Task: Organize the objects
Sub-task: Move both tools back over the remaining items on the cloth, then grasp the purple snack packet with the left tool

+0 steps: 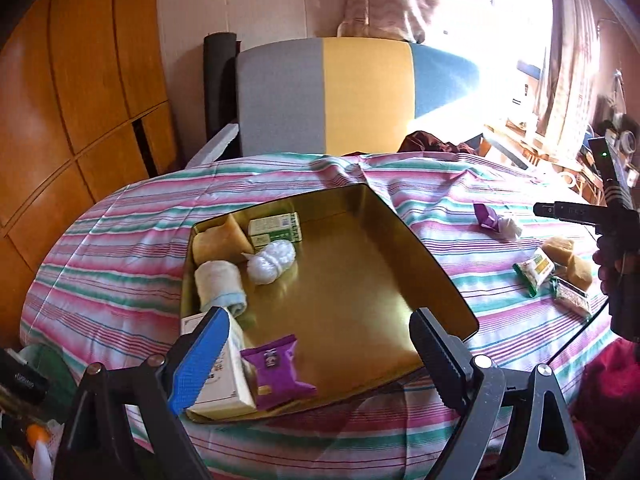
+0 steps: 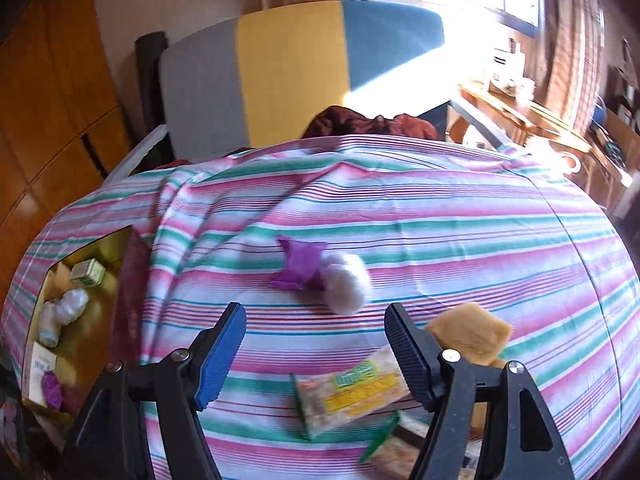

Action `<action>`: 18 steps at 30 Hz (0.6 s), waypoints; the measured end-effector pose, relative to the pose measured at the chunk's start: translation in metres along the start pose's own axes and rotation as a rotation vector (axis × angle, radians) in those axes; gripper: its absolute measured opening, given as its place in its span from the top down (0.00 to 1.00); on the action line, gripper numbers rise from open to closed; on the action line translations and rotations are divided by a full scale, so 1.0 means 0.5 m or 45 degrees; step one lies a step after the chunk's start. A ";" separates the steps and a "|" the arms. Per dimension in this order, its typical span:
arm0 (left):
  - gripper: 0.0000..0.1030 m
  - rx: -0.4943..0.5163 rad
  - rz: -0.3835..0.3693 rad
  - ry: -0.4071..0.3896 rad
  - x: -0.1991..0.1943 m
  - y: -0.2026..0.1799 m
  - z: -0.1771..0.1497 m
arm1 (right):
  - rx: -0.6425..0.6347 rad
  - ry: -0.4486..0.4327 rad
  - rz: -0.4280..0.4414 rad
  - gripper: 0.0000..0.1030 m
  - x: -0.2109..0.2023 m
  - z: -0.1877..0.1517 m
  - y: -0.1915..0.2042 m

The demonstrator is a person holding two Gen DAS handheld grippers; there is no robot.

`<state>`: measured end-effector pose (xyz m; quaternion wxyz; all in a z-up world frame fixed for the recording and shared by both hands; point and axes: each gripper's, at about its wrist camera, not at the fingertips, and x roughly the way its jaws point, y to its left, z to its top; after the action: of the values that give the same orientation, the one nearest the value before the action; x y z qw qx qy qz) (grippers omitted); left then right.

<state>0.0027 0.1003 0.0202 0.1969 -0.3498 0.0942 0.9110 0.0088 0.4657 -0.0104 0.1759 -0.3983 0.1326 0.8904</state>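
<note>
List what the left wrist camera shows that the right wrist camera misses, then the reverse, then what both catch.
Left only: the right gripper seen from the side, and the rolled towel plainly inside the gold tray.

Right only: the snack packet close up between its own open fingers.

Both: the tray, the green box, the striped cloth, the loose purple packet, the sponge.

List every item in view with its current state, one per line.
Gold tray: open, partly filled.
Purple packet: lying in the tray.
Rolled towel: in the tray.
White box: in the tray.
Purple wrapper: loose on the striped cloth.
Snack bar: flat on the cloth.
Left gripper: open, empty.
Right gripper: open, empty.
</note>
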 end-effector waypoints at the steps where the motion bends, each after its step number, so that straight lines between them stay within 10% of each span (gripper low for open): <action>1: 0.11 0.018 -0.017 0.002 0.005 -0.014 0.007 | 0.042 -0.007 -0.030 0.29 0.004 -0.001 -0.029; 18: 0.29 0.221 -0.294 0.154 0.199 -0.305 0.156 | 0.577 -0.064 -0.065 0.29 -0.025 -0.023 -0.247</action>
<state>-0.0465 0.2915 0.0055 0.3239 -0.3943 0.1432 0.8480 0.0760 0.5703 -0.0201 0.2868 -0.3297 0.3147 0.8426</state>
